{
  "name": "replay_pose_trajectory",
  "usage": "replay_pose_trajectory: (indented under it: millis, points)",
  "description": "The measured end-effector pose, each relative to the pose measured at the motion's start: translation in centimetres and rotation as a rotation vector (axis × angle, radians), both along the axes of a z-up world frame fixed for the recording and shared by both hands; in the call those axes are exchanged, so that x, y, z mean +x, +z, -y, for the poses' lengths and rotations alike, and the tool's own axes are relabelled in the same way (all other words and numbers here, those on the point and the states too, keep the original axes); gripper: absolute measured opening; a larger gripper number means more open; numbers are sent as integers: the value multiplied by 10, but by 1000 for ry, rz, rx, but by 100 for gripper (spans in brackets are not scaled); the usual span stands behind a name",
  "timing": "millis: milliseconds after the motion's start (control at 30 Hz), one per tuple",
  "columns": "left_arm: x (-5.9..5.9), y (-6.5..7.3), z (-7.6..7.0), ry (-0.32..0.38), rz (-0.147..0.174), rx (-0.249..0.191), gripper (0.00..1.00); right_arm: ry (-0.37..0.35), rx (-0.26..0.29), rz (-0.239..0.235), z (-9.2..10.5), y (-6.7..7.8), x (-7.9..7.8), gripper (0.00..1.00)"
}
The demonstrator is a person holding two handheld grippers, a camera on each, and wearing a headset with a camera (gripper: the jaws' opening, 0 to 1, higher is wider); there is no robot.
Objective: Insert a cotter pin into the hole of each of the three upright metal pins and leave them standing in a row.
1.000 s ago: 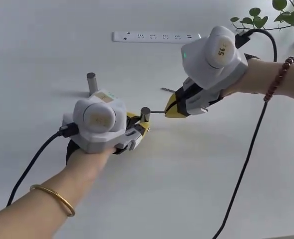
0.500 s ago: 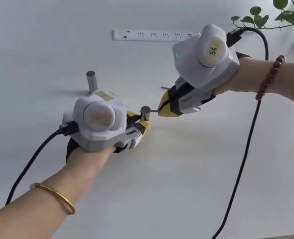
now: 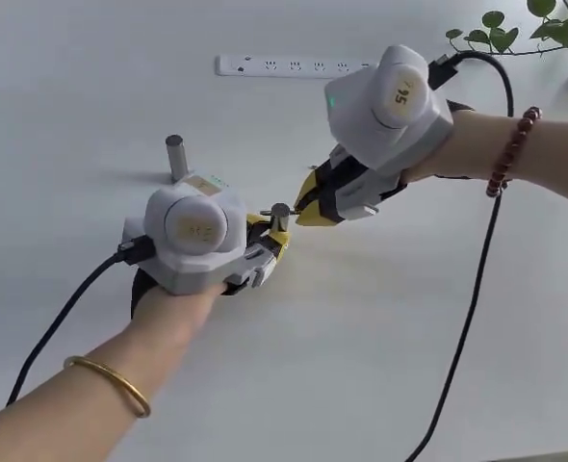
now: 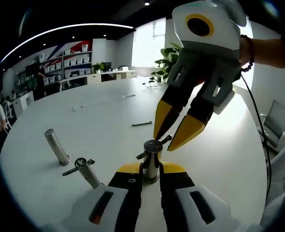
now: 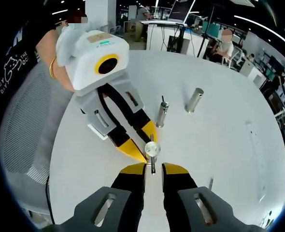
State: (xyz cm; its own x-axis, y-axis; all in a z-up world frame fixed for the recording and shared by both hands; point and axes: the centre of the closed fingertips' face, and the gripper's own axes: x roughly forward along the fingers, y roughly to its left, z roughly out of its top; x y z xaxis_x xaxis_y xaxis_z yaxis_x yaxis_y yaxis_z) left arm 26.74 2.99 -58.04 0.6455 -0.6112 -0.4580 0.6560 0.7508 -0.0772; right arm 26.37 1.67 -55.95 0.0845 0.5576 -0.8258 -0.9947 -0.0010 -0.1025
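Observation:
My left gripper [image 3: 274, 241] [image 4: 151, 170] is shut on an upright metal pin [image 3: 280, 214] [image 4: 151, 157] standing on the white table. Just to that pin's right, my right gripper [image 3: 301, 209] [image 5: 153, 169] is shut on a thin cotter pin [image 5: 153, 166], whose tip is at the hole near the pin's top [image 5: 152, 149]. A second metal pin [image 4: 87, 171] [image 5: 162, 114] has a cotter pin through its head. The third pin [image 3: 176, 157] [image 4: 55, 146] [image 5: 195, 100] stands bare at the back left.
A loose cotter pin [image 4: 141, 124] lies on the table beyond the grippers. At the far edge sit a white power strip [image 3: 298, 68] and a potted plant [image 3: 525, 24]. Black cables [image 3: 472, 308] trail from both grippers across the table.
My right gripper has moved left, bringing the cotter pin up to and into the head of the held pin. The left gripper and its pin have stayed put.

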Motion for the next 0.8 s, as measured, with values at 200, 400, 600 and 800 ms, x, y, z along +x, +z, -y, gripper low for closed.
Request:
replay_pose_trajectory:
  millis: [200, 400, 600, 800]
  points:
    - [0, 0, 0, 8, -7, -4, 12, -13, -9, 8, 8, 2, 0, 8]
    - [-1, -1, -1, 21, -20, -14, 12, -24, -11, -5, 11, 0, -3, 0]
    - [-1, -1, -2, 27, -25, -22, 12, -32, -4, -3, 10, -1, -1, 0]
    - [-2, -1, -1, 33, -30, -29, 12, -29, -4, -2, 8, -1, -3, 0]
